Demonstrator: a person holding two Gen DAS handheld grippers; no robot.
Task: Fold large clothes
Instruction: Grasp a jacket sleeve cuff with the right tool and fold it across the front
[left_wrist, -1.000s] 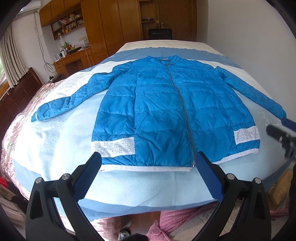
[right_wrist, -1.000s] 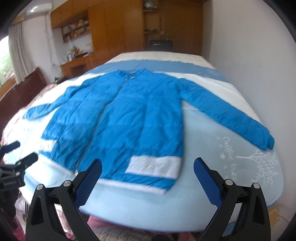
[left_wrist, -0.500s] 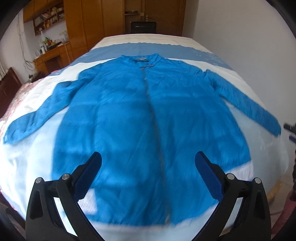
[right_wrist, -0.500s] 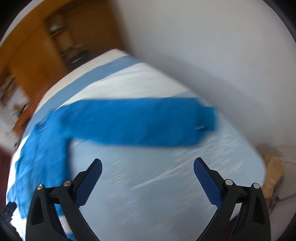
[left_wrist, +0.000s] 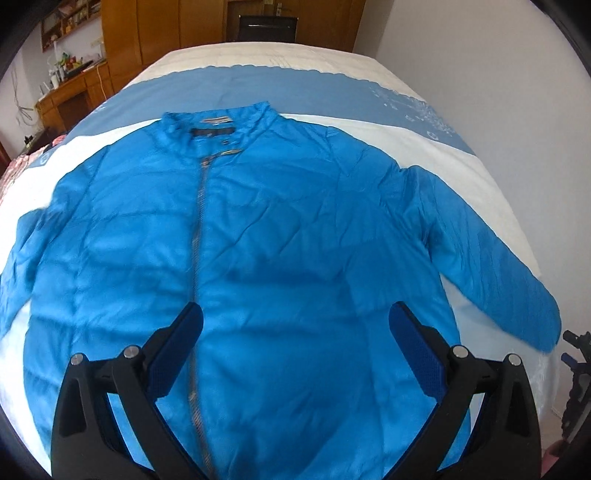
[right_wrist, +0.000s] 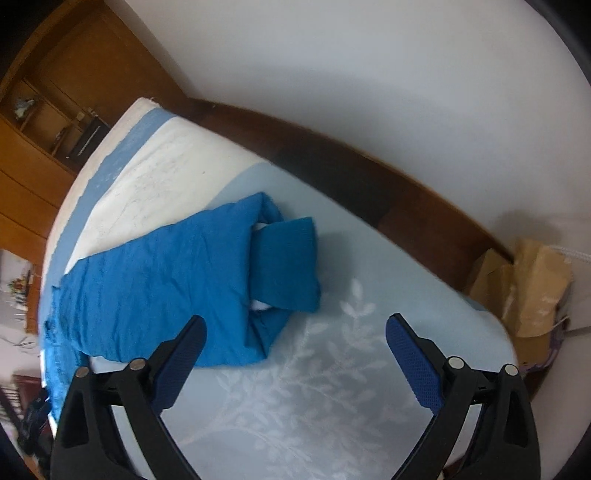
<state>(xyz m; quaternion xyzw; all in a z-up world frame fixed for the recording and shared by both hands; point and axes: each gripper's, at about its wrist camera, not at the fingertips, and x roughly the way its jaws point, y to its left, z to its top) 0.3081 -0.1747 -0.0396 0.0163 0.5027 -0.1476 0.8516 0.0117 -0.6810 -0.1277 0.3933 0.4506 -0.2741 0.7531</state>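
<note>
From the left wrist camera, a bed (left_wrist: 332, 88) with a blue-and-white cover fills a room with wooden cabinets (left_wrist: 147, 33) at the back and a white wall on the right. A blue jacket (left_wrist: 280, 236) lies flat on it, front up, zipped, collar toward the far end, sleeves spread to both sides. The left gripper (left_wrist: 295, 332) hovers over the jacket's lower body, its jaws wide apart and holding nothing.

From the right wrist camera, the pale blue bed cover bears a white leaf print, with a brown paper bag (right_wrist: 532, 288) past the bed's edge. The jacket's sleeve (right_wrist: 177, 288) lies there, cuff (right_wrist: 288, 269) at its end. The right gripper (right_wrist: 295, 332) hangs just beside the cuff, jaws spread and empty.
</note>
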